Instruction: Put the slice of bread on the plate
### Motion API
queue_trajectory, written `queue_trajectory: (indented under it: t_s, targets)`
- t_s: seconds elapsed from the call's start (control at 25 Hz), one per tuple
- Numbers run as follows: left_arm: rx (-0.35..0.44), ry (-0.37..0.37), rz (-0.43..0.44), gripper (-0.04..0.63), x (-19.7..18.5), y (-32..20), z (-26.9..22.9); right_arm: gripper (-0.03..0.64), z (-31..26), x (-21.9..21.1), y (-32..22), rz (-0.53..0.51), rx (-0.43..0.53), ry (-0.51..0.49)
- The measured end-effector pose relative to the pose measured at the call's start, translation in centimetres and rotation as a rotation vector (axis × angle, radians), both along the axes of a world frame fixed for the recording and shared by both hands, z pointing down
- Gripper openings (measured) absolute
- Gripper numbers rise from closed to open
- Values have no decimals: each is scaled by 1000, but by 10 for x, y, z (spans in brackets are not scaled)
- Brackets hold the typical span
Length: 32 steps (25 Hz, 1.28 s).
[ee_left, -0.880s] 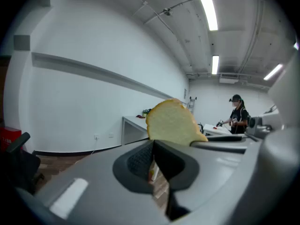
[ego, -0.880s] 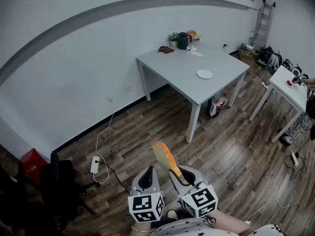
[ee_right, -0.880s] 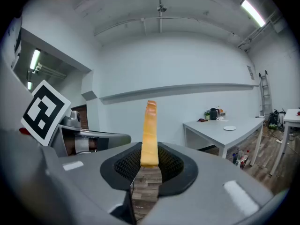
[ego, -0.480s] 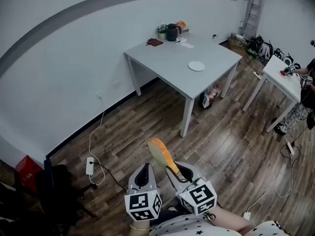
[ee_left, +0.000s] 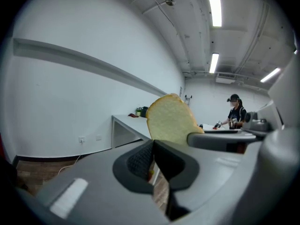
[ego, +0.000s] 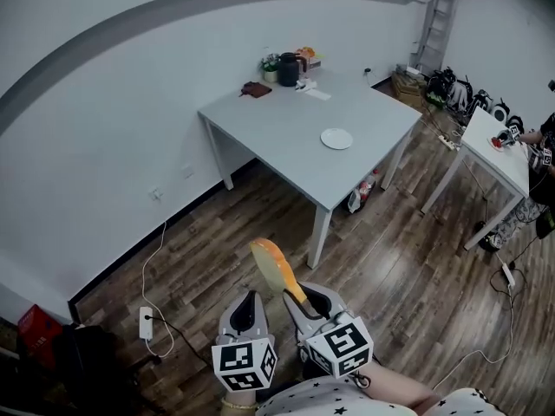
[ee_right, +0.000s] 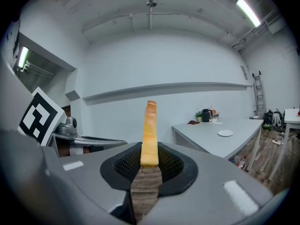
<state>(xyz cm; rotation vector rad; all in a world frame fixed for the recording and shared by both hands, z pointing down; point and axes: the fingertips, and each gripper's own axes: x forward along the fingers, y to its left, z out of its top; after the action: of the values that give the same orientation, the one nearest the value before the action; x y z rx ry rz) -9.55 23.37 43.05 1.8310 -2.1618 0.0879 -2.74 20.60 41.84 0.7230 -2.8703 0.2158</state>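
A slice of bread (ego: 276,267) with an orange-brown crust stands on edge in my right gripper (ego: 299,300), whose jaws are shut on its lower end. In the right gripper view the bread slice (ee_right: 150,132) shows edge-on between the pads of the right gripper (ee_right: 149,162). Beside it my left gripper (ego: 245,315) is shut and holds nothing; the left gripper (ee_left: 152,161) sees the bread's (ee_left: 171,121) pale face. A small white plate (ego: 336,138) lies on the grey table (ego: 286,124) far ahead, and the plate (ee_right: 225,133) also shows in the right gripper view.
A dark jug (ego: 289,69) and small items stand at the table's far corner. A bag (ego: 358,199) lies under it. To the right are a white table (ego: 499,146), a person (ego: 542,159) and a ladder (ego: 431,16). A power strip (ego: 146,321) with cable lies on the wood floor.
The grey table with the plate has drifted left and come nearer in the head view. Both grippers keep their pose, and the bread stays gripped.
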Motion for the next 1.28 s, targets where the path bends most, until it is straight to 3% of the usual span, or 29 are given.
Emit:
queue_trajectory:
  t_s: [0.36, 0.88, 1.28]
  targets:
    - [54, -3, 53, 8, -18, -181, -22, 84, -21, -14, -176, 57, 48, -9]
    - [14, 10, 254, 8, -2, -343, -3, 84, 1, -1, -316, 236, -21, -13]
    - [-3, 24, 387, 8, -41, -509, -7, 84, 7, -31, -471, 375, -75, 10]
